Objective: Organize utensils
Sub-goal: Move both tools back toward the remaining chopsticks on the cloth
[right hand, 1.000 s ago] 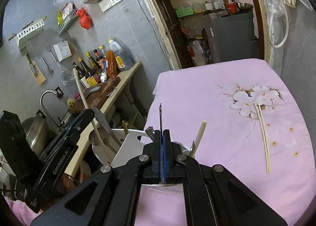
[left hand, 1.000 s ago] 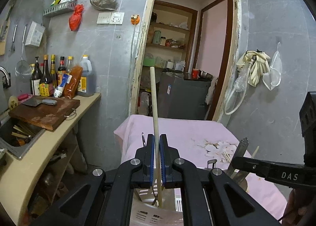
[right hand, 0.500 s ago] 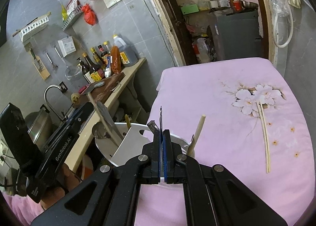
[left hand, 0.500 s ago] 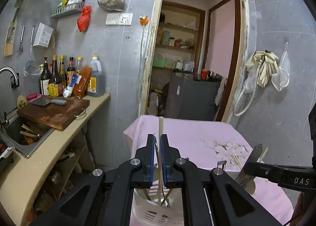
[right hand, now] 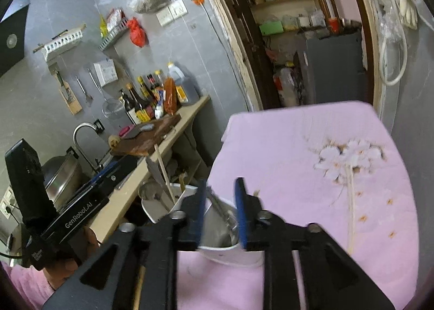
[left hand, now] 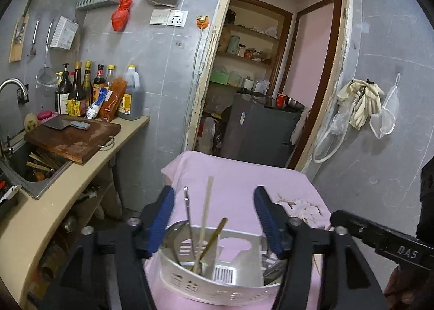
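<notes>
The white utensil holder (left hand: 217, 280) stands at the pink table's (left hand: 238, 188) near edge, chopsticks (left hand: 204, 217) leaning inside. Left gripper (left hand: 213, 219) and right gripper (right hand: 218, 211) hang released, empty, apparently straddling it; a nudge could topple it.

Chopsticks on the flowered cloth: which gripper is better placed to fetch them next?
Probably the right gripper: open, empty, facing the chopsticks on the cloth. The left gripper hangs open over the utensil holder.
</notes>
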### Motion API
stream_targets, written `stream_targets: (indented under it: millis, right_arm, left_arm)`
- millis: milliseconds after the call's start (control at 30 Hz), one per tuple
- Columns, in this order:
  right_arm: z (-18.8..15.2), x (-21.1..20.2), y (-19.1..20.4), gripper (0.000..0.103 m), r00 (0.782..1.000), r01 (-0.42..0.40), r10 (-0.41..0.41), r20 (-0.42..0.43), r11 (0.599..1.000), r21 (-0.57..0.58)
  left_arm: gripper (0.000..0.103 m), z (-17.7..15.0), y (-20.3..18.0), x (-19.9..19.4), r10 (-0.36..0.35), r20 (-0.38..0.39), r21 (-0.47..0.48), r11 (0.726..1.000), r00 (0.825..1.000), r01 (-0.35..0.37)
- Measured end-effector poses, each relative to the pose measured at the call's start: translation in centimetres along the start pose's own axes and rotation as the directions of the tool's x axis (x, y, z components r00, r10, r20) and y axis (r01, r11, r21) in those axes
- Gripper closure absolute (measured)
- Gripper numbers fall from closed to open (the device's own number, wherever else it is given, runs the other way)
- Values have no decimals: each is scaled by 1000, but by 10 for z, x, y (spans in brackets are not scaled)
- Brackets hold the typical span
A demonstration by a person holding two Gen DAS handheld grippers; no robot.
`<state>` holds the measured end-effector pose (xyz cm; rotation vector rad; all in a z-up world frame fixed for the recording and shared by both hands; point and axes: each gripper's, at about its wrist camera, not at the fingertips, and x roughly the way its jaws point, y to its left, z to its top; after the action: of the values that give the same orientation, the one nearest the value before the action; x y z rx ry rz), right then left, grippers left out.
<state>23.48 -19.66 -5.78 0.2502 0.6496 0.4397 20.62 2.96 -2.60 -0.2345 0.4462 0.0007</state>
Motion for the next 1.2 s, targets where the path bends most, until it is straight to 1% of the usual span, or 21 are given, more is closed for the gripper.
stream_targets:
  millis: [33, 67, 100, 133, 167, 233, 267, 333, 400, 500, 567, 600, 667, 733, 800, 900, 933, 1200]
  right_arm:
    - [4, -5, -2, 71, 1000, 4, -4, 16, 1000, -5]
    - [7, -12, -6, 70, 999, 13, -12, 33, 1000, -13]
    - [11, -19, -9, 64, 998, 29, -28, 51, 999, -22]
    - [13, -26, -13, 58, 997, 41, -39, 71, 999, -28]
    - [17, -32, -16, 54, 995, 51, -48, 87, 998, -31]
    - [23, -45, -23, 43, 990, 80, -74, 121, 996, -40]
    - [26, -52, -29, 40, 986, 99, -92, 141, 994, -47]
    - [33, -67, -39, 29, 974, 146, -133, 183, 987, -62]
    - [38, -78, -48, 26, 963, 180, -161, 216, 981, -70]
    - [48, -95, -64, 22, 939, 241, -211, 272, 967, -83]
    - [52, -109, -78, 16, 914, 291, -250, 320, 953, -86]
    - [54, -113, -80, 13, 907, 301, -257, 332, 949, -87]
    - [59, -123, -92, 12, 893, 324, -271, 359, 941, -95]
    - [64, -128, -100, 12, 886, 342, -284, 366, 934, -103]
    - [68, -132, -112, 11, 884, 349, -290, 367, 931, -106]
    - [74, -136, -135, 6, 886, 348, -292, 359, 932, -100]
    - [75, -137, -142, 6, 887, 345, -291, 358, 933, -97]
    - [78, -129, -193, 6, 910, 305, -263, 320, 948, -88]
  left_arm:
    - [34, 2, -5, -1, 3, 5, -3, 1000, 1000, -3]
    - [28, 3, -10, -2, 2, 13, -7, 1000, 1000, -2]
    - [21, 5, -14, -3, 1, 18, -10, 1000, 1000, -1]
    - [18, 7, -20, -4, 2, 24, -14, 1000, 1000, -2]
    - [13, 8, -26, -5, 4, 32, -18, 1000, 999, -3]
    - [10, 11, -38, -7, 3, 46, -18, 1000, 999, -2]
    - [8, 12, -46, -7, 4, 53, -12, 1000, 999, -4]
    - [6, 13, -60, -7, 13, 67, 6, 1000, 998, -13]
    - [5, 14, -77, -6, 13, 80, 30, 999, 997, -16]
    - [4, 13, -102, -3, 17, 95, 58, 998, 995, -23]
    - [4, 11, -118, -1, 17, 102, 74, 997, 995, -25]
    - [4, 10, -126, 1, 18, 104, 82, 996, 994, -27]
    - [4, 8, -142, 4, 14, 104, 95, 995, 995, -24]
    - [4, 6, -155, 7, 12, 104, 105, 994, 995, -23]
    - [3, 5, -169, 11, 8, 104, 115, 993, 995, -20]
    - [3, 3, -188, 18, 6, 99, 125, 992, 995, -19]
    - [3, 2, -195, 21, 5, 97, 127, 992, 995, -18]
    - [3, -4, -235, 45, 9, 69, 135, 991, 998, -18]
